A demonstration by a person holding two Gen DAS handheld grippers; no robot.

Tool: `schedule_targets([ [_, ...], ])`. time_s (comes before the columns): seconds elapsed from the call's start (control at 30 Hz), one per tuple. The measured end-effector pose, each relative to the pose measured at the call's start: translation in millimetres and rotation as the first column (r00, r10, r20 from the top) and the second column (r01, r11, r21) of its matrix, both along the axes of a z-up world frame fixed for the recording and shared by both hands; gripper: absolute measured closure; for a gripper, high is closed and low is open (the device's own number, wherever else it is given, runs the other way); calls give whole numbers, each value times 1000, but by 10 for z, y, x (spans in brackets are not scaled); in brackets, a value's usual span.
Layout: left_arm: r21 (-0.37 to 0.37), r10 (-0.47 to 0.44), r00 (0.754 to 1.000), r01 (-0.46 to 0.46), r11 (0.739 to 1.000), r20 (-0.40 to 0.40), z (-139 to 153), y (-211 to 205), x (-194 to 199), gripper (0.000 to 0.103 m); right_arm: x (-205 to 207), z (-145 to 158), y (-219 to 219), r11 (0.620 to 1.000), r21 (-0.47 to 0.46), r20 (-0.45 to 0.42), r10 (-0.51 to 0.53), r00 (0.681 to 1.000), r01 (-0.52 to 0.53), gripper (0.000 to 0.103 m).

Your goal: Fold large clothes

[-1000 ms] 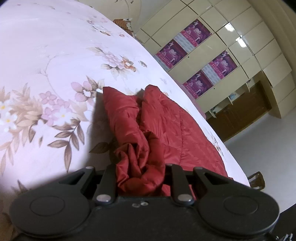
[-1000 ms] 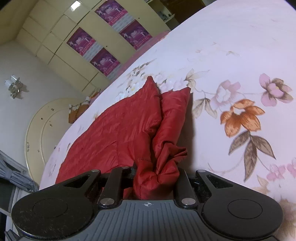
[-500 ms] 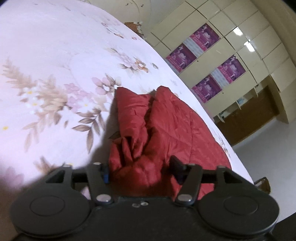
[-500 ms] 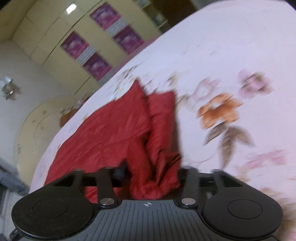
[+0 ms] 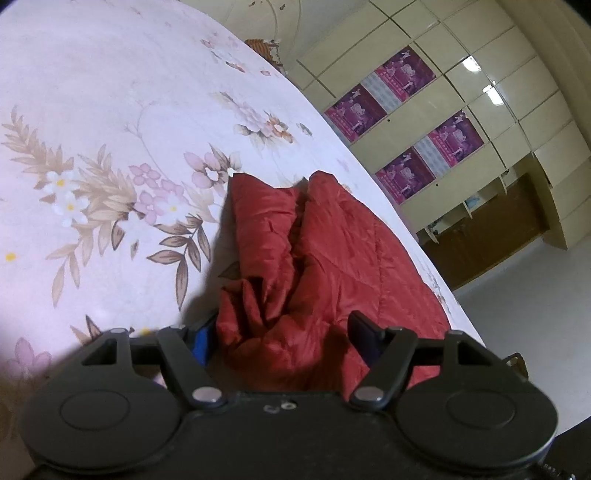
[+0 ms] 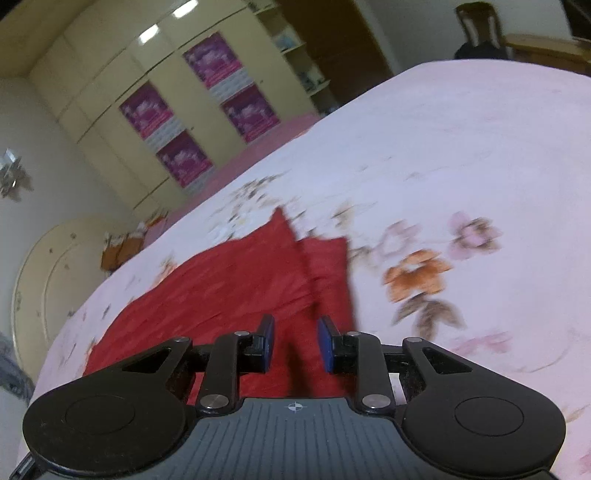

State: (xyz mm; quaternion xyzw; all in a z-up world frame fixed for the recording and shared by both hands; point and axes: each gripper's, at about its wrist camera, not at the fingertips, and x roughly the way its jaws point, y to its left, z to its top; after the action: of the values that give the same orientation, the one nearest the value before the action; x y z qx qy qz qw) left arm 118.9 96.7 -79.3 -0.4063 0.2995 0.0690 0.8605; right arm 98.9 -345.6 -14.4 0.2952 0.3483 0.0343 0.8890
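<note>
Near edge of red quilted garment (image 5: pixel 332 258) hidden behind left gripper (image 5: pixel 284 332) body. Right wrist view motion-blurred: floral print on bedsheet (image 6: pixel 461 155) smeared, wardrobe posters (image 6: pixel 214 66) illegible.

- A bed under a pale pink floral sheet (image 5: pixel 110 122) fills the foreground.
- Glossy cream wardrobe doors (image 5: pixel 517 92) line the far wall, reflecting ceiling light and carrying four purple posters (image 6: pixel 207 114).
- Dark wooden cabinets (image 5: pixel 491 236) stand over a pale floor (image 5: pixel 535 306).
- A dark chair (image 6: pixel 480 29) sits beyond the bed.
</note>
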Motion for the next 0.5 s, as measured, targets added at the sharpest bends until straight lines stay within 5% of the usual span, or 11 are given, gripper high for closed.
schedule_targets([
  [0.23, 67, -43, 999, 44, 997, -24, -7, 31, 154, 63, 206, -44, 890, 954, -22, -17, 300, 954, -300, 76],
  [0.3, 98, -65, 998, 67, 993, -23, -10, 18, 152, 66, 308, -248, 1072, 943, -106, -104, 304, 947, -314, 81],
  [0.37, 90, -84, 996, 86, 992, -20, -26, 60, 136, 66, 357, -387, 1066, 950, -113, -135, 276, 952, -292, 100],
  [0.5, 57, -141, 990, 141, 988, -14, -24, 230, 77, 59, 388, -406, 946, 952, -82, -158, 279, 947, -295, 103],
])
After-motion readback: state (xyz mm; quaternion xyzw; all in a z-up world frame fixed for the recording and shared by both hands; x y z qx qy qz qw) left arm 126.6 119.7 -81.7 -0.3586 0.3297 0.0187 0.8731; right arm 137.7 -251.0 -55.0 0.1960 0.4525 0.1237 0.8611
